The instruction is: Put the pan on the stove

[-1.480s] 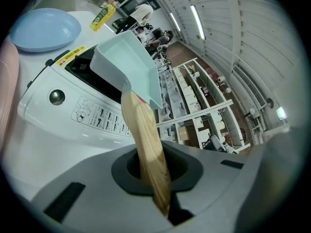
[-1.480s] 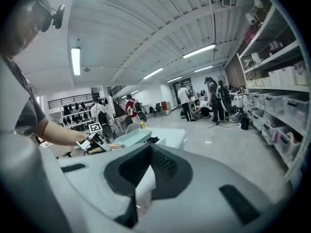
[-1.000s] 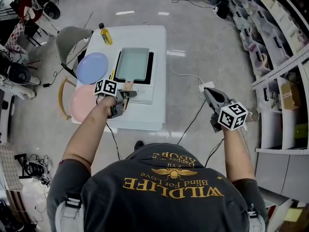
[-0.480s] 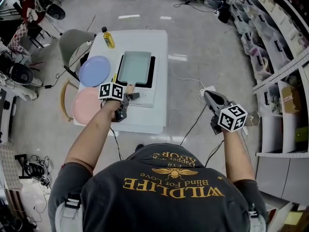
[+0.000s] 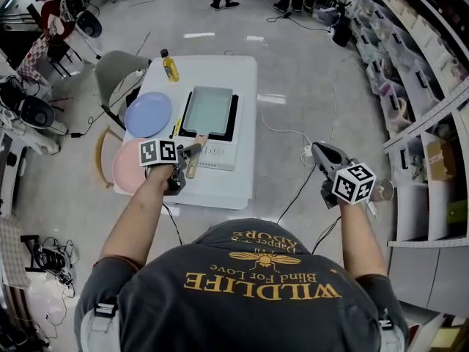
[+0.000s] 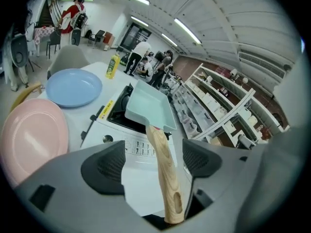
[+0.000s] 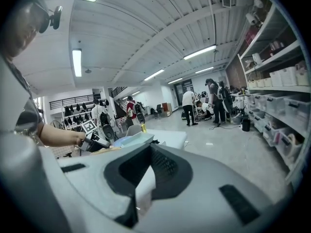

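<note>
Looking steeply down from the head view, a person stands at a white table [image 5: 236, 72] with a two-jaw tool in each hand. On the table sits a white portable stove [image 5: 218, 155], and a pale teal rectangular pan [image 5: 208, 110] rests flat on its dark burner area. The pan's wooden handle [image 6: 164, 174] points back toward the person, over the stove's control panel.

The left gripper [image 6: 153, 163] hovers at the near end of that handle. Its jaws have just been opening and stand wide apart. The handle runs between them, nearer the right-hand pad, and neither pad presses on it.

The right gripper [image 5: 320, 150] is held well off to the right of the table, above the floor, its jaws pressed together with nothing between them.

Left of the stove lie a blue plate [image 5: 147, 114] and, nearer, a pink plate [image 5: 126, 163]. A yellow bottle [image 5: 170, 66] stands at the table's far left corner, beside a grey chair [image 5: 113, 68].
</note>
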